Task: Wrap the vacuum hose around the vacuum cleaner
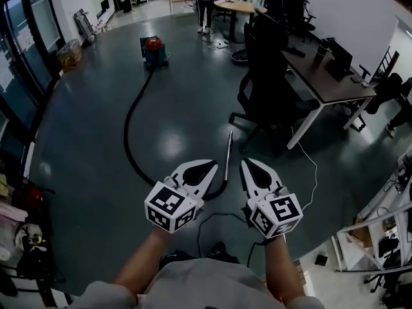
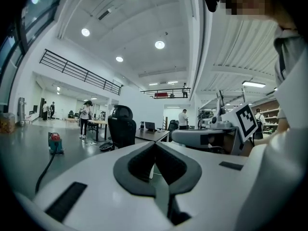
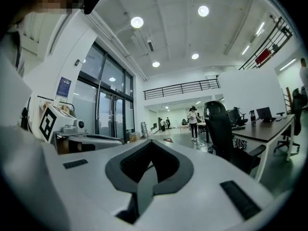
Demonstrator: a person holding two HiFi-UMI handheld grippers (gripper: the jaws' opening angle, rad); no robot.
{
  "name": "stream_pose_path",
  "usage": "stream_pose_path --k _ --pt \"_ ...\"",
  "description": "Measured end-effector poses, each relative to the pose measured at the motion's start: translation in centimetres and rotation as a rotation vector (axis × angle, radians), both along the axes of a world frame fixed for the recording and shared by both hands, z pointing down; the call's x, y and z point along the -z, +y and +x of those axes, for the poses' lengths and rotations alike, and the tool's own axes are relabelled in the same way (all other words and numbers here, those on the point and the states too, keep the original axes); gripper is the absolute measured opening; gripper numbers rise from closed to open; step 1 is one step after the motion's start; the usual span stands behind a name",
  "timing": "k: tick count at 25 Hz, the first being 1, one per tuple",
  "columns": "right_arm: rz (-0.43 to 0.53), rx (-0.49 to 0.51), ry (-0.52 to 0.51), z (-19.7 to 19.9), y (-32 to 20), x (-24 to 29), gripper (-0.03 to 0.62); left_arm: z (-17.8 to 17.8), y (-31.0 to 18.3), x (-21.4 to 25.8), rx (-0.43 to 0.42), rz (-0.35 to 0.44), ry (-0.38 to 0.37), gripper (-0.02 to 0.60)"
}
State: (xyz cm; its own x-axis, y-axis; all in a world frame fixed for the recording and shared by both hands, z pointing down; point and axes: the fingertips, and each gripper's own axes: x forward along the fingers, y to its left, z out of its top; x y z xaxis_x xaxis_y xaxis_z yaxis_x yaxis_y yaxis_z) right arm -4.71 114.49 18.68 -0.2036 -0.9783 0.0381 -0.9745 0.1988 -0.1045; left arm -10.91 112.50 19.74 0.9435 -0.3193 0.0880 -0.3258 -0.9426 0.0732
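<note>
Plainly, both grippers are closed with nothing in them: in the left gripper view the left gripper (image 2: 155, 144) has its jaws meeting at the tips with only open air in the dark hollow behind, and the right gripper view shows the right gripper (image 3: 151, 143) the same way

From the head view the left gripper (image 1: 207, 166) and right gripper (image 1: 250, 164) are held side by side above the floor (image 1: 174, 118), close to the body, jaws pointing forward

Neither touches the hose (image 1: 127, 124). The near loop of it passes on the floor just under and ahead of the left gripper's tips, and the metal wand (image 1: 228, 152) at its end lies between the two grippers' tips and runs away from them

Taking the black office chair (image 1: 267, 89) as the mark: the wand lies just left of the chair's base. The hose sweeps in a wide bow well to the chair's left. It runs out to the vacuum cleaner (image 1: 153, 50), which stands far off, beyond the chair and to its left, well apart from both grippers. The left gripper view catches the vacuum cleaner (image 2: 55, 142) small and distant on the floor left of the chair (image 2: 121, 129)

A desk (image 1: 325, 82) stands right of the chair, and a person (image 1: 206, 2) stands beyond it by a round table (image 1: 237, 6)
</note>
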Motion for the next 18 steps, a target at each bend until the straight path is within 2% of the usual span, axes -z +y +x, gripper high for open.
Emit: stream_pose_path --k 5,11,18 --pt "-0.005 0.035 -0.020 1.9 -1.8 -0.1 0.003 1.7 -1.3 0.0 0.029 0.000 -0.036 0.009" --pt "-0.032 0.052 -0.012 1.5 -5.7 -1.2 0.003 1.6 -5.1 -1.4 0.031 -0.014 -0.052 0.009" --pt "-0.076 -0.014 0.027 0.6 -12.2 -2.8 0.003 0.7 -11.7 -3.3 -0.028 -0.041 -0.031 0.009"
